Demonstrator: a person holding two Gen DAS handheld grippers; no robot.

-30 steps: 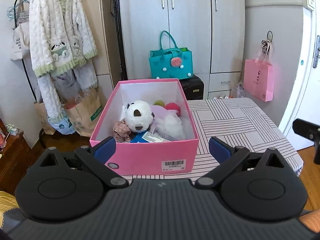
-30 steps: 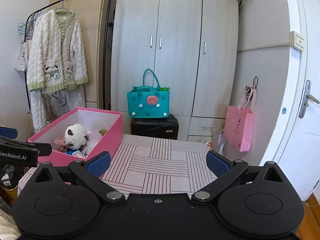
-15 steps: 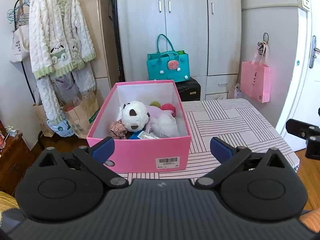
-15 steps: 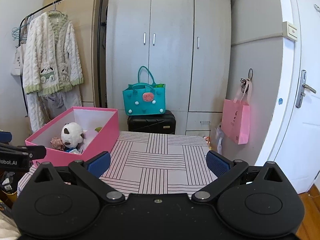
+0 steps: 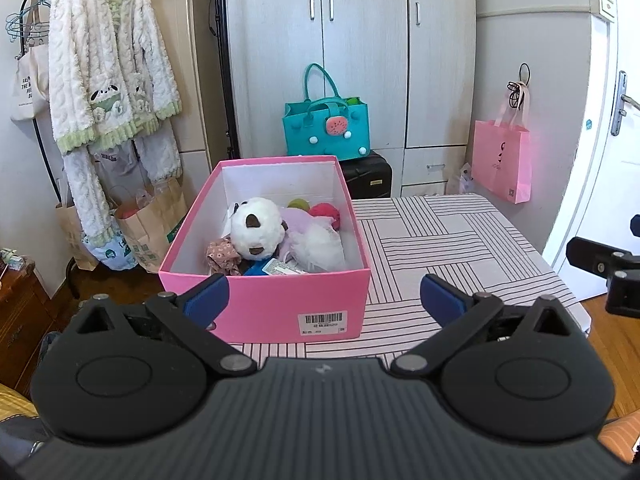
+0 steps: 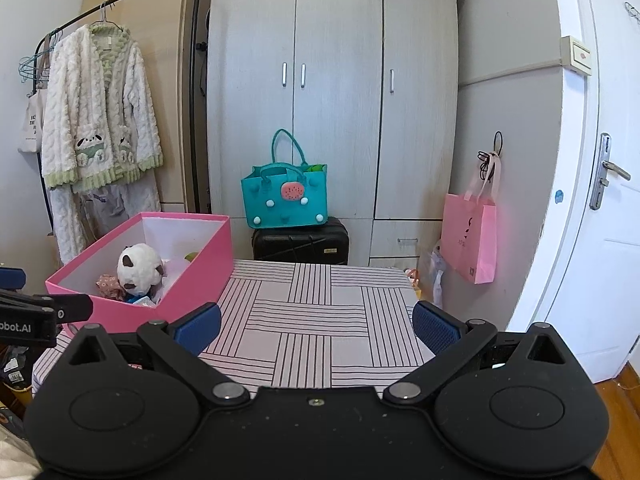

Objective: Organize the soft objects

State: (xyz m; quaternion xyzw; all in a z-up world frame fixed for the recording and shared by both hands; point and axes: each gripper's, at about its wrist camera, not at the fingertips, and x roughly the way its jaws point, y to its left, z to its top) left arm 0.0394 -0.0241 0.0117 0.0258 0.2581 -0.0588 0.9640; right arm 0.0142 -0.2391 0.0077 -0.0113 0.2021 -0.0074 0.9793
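Over the last second we have drawn both tools back from the pink box (image 5: 264, 304); it now sits lower and farther off. Left tool (image 5: 324, 300) and right tool (image 6: 316, 326) are spread and empty. The panda plush (image 5: 256, 234) lies in the box on the worktop (image 6: 320, 320); nothing blocks access.

A grey wardrobe (image 6: 336, 120) is standing against the back wall, daylight falling across it. A white door (image 6: 600, 208) is sitting at right, a clothes rack (image 6: 120, 12) at left, over wooden flooring (image 5: 600, 312).
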